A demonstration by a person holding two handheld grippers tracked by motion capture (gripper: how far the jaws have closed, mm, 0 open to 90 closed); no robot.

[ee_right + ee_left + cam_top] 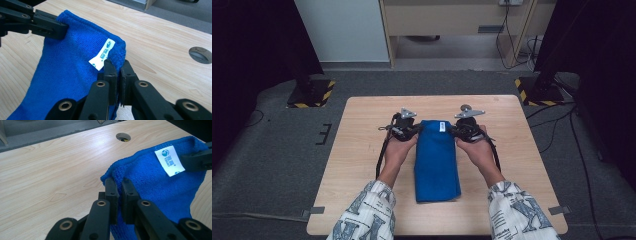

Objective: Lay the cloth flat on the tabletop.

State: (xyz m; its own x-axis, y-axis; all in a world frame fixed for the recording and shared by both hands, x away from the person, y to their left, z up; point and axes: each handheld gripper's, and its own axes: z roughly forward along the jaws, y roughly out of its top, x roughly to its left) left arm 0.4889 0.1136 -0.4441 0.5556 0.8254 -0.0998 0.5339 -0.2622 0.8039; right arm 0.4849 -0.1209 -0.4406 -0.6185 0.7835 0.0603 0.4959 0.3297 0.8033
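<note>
A folded blue cloth [436, 162] lies lengthwise on the middle of the wooden table [362, 150], its far end raised. A white label [442, 126] sits near that far edge. My left gripper [416, 128] is shut on the cloth's far left corner [110, 176], the jaws pinching the fabric. My right gripper [455, 129] is shut on the far right corner [120, 53], just beside the white label [102, 54]. The left gripper view has the right gripper's jaw [196, 161] at the cloth's other corner. In the right gripper view the left gripper [65, 29] bites the opposite corner.
A round cable hole [123, 137] is cut in the table near its far right corner [201, 55]. Beyond the table are grey floor, a white panel [343, 30], a wooden desk frame [452, 20] and black stands with striped bases [312, 92].
</note>
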